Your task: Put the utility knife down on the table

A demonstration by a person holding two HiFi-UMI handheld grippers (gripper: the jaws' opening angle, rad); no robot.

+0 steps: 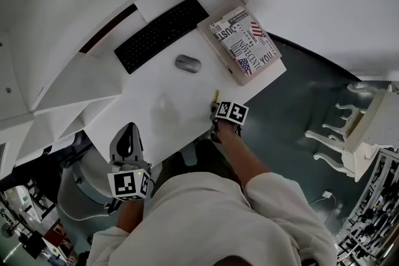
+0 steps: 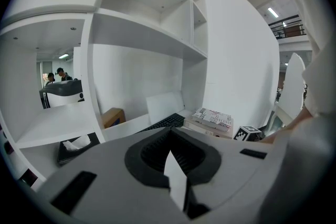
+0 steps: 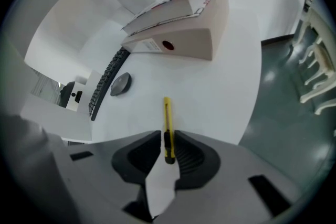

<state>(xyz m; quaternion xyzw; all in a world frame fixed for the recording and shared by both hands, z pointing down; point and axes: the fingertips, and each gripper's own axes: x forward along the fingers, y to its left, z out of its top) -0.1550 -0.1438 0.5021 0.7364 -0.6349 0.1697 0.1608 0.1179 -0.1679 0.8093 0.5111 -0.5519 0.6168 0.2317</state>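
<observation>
Book [image 1: 246, 47], upper centre-right of head view: cover in newspaper-style black print with flag motifs. Big words "JUST" near its top left edge and "YOU" near its right edge are legible. A large word across the middle looks like "INDECENT", not certain. Smaller cover print is too small to read.

The same book [image 2: 214, 119] in left gripper view, lower centre-right: print blurred.

Box [image 3: 194, 34] in right gripper view, top centre: white end label beside a red dot, unreadable.

Keyboard [image 1: 161, 33]: key legends too small.

Left cube [image 1: 129, 184] and right cube [image 1: 231, 111]: black-and-white square code markers.
</observation>
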